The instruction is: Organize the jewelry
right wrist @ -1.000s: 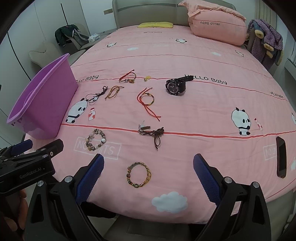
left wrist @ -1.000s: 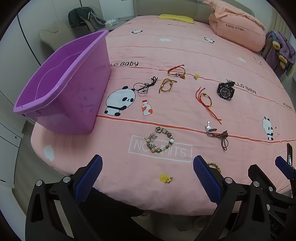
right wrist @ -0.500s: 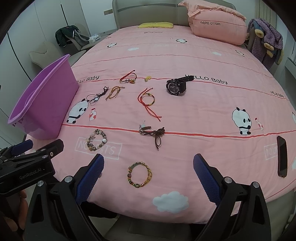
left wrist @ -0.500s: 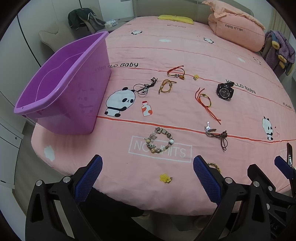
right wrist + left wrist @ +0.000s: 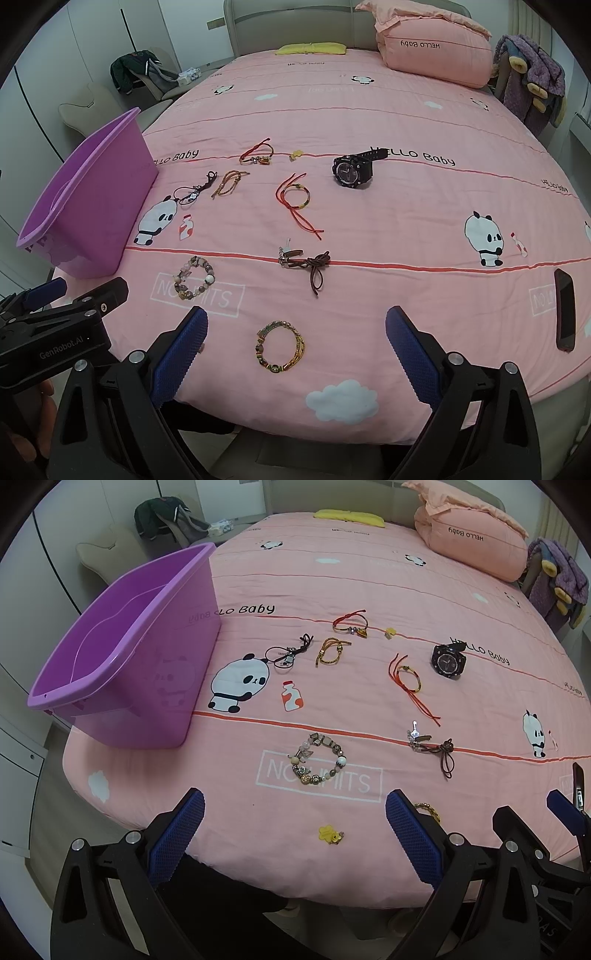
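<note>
Jewelry near bed edge | both jaws wide, empty | bin left

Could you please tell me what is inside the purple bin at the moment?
The purple bin shows only bare plastic along its inner walls and the visible part of its floor; no jewelry appears inside. The floor strip under its near rim is hidden from view.
</note>
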The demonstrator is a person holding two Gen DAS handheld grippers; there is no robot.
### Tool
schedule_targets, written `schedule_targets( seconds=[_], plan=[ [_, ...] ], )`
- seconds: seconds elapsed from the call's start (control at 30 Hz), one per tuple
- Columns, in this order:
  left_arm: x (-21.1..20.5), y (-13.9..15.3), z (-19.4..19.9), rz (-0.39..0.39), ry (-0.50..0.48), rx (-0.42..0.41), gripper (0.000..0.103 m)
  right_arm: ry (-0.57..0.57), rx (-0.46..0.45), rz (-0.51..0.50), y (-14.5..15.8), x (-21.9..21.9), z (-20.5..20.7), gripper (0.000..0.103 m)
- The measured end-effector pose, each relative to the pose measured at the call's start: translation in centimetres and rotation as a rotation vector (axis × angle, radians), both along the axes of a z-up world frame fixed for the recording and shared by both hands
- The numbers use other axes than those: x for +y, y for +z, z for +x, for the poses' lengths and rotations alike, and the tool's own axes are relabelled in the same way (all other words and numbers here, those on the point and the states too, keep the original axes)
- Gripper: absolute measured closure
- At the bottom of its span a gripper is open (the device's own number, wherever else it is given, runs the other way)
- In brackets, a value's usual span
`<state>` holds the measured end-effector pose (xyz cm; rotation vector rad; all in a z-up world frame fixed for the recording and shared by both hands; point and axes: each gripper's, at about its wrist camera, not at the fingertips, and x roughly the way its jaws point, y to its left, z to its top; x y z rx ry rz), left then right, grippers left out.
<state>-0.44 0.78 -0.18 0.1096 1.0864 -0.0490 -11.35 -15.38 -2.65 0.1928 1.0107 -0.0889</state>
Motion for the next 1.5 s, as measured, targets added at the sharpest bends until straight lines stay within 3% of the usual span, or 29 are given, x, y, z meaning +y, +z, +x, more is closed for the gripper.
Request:
schedule_targets(
  seconds=[1.07,1.5],
  plan=[
    [0.0,-1.2,0.1,0.017,-0.007,0.019,0.006,0.01,0.027,0.024,-1.2,-0.2,0.1,0.01],
    [3.0,-5.5,0.1,-0.012,0.005,0.069,0.006,0.005,0.099,0.025,-5.1,-0.8,0.1,0.01]
  ],
)
